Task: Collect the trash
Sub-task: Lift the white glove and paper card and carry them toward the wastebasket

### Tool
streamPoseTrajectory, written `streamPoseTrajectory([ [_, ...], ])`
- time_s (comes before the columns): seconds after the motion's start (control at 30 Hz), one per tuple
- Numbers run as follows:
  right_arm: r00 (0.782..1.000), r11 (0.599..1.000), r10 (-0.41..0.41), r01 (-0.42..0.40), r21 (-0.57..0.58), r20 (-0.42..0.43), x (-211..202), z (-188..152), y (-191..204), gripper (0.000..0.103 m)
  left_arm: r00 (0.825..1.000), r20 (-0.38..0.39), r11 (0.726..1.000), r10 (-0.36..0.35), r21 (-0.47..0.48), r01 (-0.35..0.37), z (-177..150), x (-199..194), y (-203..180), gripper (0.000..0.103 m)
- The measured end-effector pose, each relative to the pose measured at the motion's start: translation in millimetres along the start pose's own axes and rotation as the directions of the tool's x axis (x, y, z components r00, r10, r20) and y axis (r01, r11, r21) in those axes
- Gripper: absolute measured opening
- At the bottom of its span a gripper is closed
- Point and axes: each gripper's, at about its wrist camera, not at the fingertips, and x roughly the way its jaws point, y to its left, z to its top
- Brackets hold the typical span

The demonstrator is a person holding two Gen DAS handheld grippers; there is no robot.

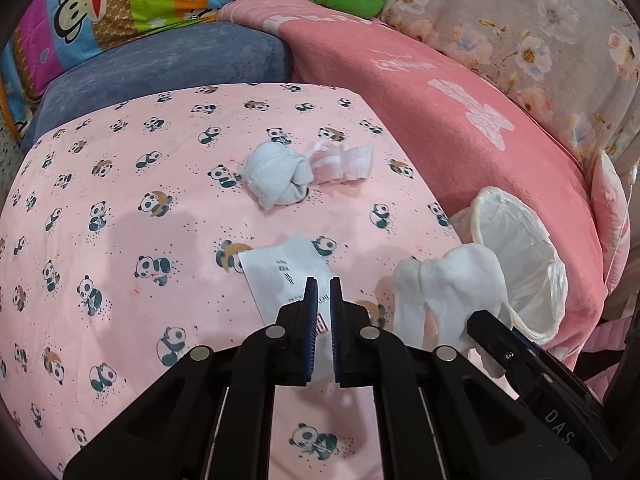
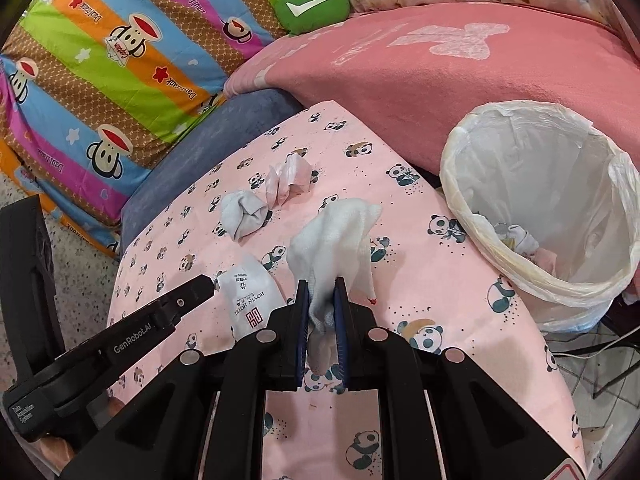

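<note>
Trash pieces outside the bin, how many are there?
4: white crumpled cloth in the right hand-held gripper, white printed packet, grey balled sock, pink crumpled wrapper.

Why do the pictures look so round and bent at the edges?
Left wrist view: a fisheye lens bulges the panda sheet and leaves dark corners. Right wrist view: same bending, the bin rim warps; light is soft, shadows faint.

Both tools are matte black plastic linkages with round silver pivot pins. The left gripper and the right gripper carry dark blue ribbed pads on their fingers. One arm reads "GenRobot.AI" in white lettering, another "DAS", each with a small screw
</note>
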Motion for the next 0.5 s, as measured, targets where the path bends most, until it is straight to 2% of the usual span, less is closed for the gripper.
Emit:
streamPoseTrajectory([
  [0.17, 1.0, 1.0, -0.009, 0.009, 0.01, 0.029, -15.4, -4.3, -6.8, 0.013, 1.0, -0.02, 1.0, 0.012, 0.005, -0.012, -9.6, -1.2, -3.1, 0.007],
  [0.2, 0.999, 1.0, -0.013, 0.013, 0.011, 0.035, -19.6, -6.1, -8.3, 0.013, 0.999, -0.033, 1.0, 0.018, 0.004, -0.018, -11.6, 0.8, -1.7, 0.011],
  [0.23, 0.999, 1.0, -0.013, 0.013, 0.011, 0.036, -20.9, -5.7, -9.5, 0.013, 0.999, -0.045, 1.0, 0.021, 0.001, -0.021, -13.7, 1.8, -0.8, 0.023],
  [0.27, 0.999, 1.0, -0.014, 0.013, 0.011, 0.037, -23.2, -5.9, -10.8, 0.013, 0.998, -0.054, 1.0, 0.029, -0.004, -0.029, -15.9, 3.2, 0.7, 0.031],
  [0.3, 0.999, 1.0, -0.015, 0.014, 0.013, 0.038, -25.2, -7.4, -12.3, 0.013, 0.998, -0.052, 0.999, 0.034, -0.012, -0.034, -18.2, 4.2, 3.0, 0.046],
  [0.33, 0.999, 1.0, -0.014, 0.013, 0.015, 0.038, -26.2, -7.1, -13.8, 0.013, 0.999, -0.041, 0.999, 0.036, -0.021, -0.037, -20.3, 3.9, 5.1, 0.056],
  [0.37, 0.999, 1.0, -0.013, 0.012, 0.017, 0.037, -27.2, -6.3, -15.2, 0.013, 0.999, -0.031, 0.999, 0.034, -0.03, -0.035, -22.1, 3.5, 5.8, 0.059],
  [0.43, 0.999, 1.0, -0.014, 0.013, 0.021, 0.037, -28.9, -5.2, -19.1, 0.013, 0.999, -0.03, 0.999, 0.018, -0.038, -0.02, -23.0, 7.2, 6.2, 0.072],
  [0.5, 0.999, 1.0, -0.015, 0.014, 0.026, 0.037, -29.8, -4.7, -22.4, 0.013, 0.999, -0.041, 0.999, 0.02, -0.045, -0.021, -22.5, 13.8, 5.7, 0.077],
])
